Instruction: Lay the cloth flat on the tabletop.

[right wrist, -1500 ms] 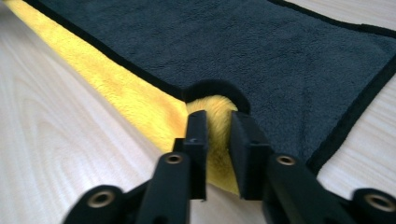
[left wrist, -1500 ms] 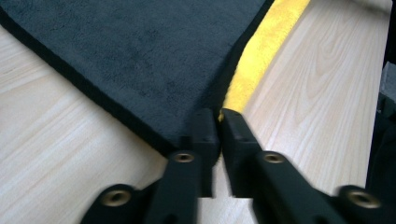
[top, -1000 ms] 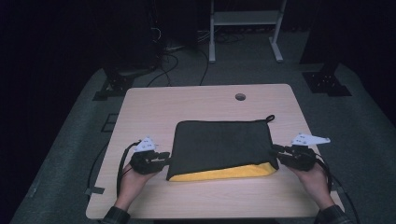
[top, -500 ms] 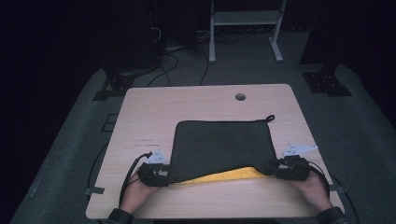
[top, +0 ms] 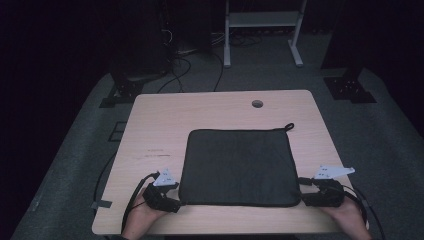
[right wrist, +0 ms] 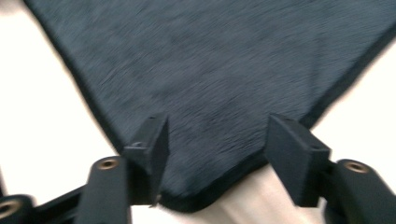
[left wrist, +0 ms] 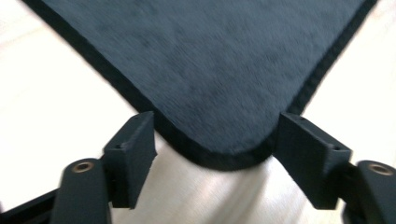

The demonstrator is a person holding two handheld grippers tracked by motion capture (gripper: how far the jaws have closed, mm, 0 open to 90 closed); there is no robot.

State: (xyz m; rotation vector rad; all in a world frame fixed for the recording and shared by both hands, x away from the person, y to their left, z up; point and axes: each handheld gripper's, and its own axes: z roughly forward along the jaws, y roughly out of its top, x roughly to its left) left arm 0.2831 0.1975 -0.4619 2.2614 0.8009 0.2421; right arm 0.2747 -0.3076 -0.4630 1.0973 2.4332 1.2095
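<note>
Releasing the mat at its near corners

The black mat (top: 239,167) is lying flat on the table (top: 160,125); left gripper (top: 167,200) and right gripper (top: 312,195) jaws, just opening, are standing spread. Soft, light, limp: gripping the bound corners is likely suiting best.

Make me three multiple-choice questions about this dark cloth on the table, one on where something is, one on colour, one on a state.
1. Where is the hanging loop of the cloth?
A. far right corner
B. near left corner
C. middle of the near edge

2. What colour is the cloth's upper face?
A. yellow
B. black
C. white

3. How does the cloth lie on the wooden table?
A. rolled up
B. hanging off the edge
C. spread flat

Answers:
1. A, the high view shows the loop at the corner farthest from the right gripper.
2. B, every view shows a dark black face.
3. C, it lies flat, its near corners between the open jaws of the left gripper and the right one.
</note>
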